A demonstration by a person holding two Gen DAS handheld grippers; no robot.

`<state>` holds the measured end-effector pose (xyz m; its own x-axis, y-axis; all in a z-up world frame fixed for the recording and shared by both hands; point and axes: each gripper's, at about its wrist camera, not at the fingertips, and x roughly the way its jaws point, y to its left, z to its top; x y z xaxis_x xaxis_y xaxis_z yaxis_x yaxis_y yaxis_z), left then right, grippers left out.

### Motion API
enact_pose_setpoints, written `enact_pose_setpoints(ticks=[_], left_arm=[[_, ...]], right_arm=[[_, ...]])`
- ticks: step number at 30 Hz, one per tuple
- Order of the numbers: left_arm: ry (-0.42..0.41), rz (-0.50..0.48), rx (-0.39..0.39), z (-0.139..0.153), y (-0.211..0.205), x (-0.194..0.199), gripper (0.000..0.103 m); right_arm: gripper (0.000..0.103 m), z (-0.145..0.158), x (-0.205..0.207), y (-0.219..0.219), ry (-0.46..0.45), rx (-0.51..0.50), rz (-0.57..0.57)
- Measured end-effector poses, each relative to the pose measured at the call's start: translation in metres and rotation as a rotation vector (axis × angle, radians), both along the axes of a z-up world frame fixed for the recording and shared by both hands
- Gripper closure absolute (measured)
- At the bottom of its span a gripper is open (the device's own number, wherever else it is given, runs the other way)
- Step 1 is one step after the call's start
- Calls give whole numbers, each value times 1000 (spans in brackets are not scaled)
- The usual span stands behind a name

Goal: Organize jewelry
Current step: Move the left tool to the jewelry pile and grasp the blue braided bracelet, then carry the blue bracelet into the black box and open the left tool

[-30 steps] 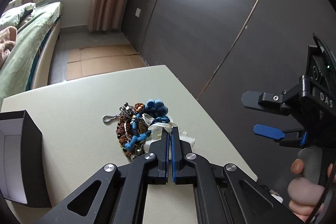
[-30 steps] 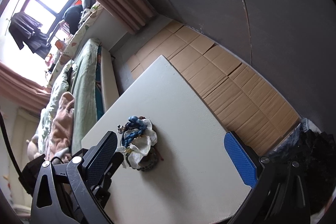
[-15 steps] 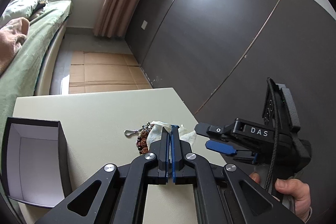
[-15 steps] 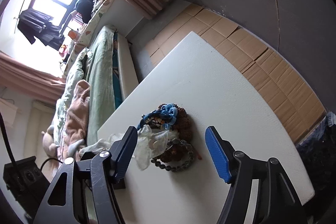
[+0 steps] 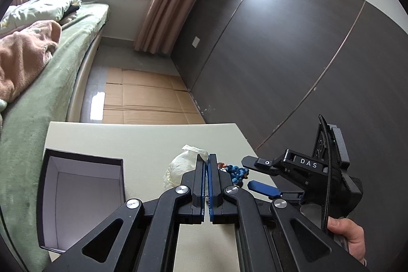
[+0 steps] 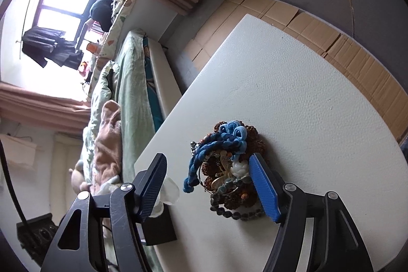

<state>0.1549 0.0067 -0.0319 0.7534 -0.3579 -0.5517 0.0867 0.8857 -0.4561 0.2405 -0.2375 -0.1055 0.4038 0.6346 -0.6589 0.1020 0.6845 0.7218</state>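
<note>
Over table [image 6: 293,83], right fingers [image 6: 264,186] angled down

This was a lived-in bedroom in a home. A bed [image 5: 51,83] with a green cover and a rumpled pink blanket [image 5: 23,60] ran along one side, toward a bright window [image 6: 58,7] hung with pinkish curtains [image 5: 163,4]. Pillows and clothes were piled on the window ledge, and flattened cardboard [image 5: 142,98] covered the floor beside dark wardrobe panels [image 5: 280,55].
</note>
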Motion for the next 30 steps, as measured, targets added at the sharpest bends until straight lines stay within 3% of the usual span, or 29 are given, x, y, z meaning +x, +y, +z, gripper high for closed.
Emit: enact_pose_setpoints(ticks=[8, 9, 10, 12, 14, 21, 30], left_arm=[[8, 47, -10, -2, 17, -2, 102], [8, 48, -9, -1, 17, -3, 102], [7, 50, -6, -1, 17, -5, 102], [4, 50, -4, 1, 19, -8, 102], [1, 54, -1, 2, 20, -12, 102], [-26, 73, -5, 12, 28, -28, 102], [-41, 153, -11, 25, 59, -57, 102]], right_arm=[[35, -4, 6, 17, -27, -114, -8], [42, -3, 4, 15, -31, -125, -18], [63, -2, 2, 13, -36, -140, -30], [85, -2, -1, 7, -30, -155, -44], [90, -2, -4, 1, -35, -129, -51], [91, 21, -20, -4, -135, -70, -45], [91, 50, -47, 28, -289, -2, 74]])
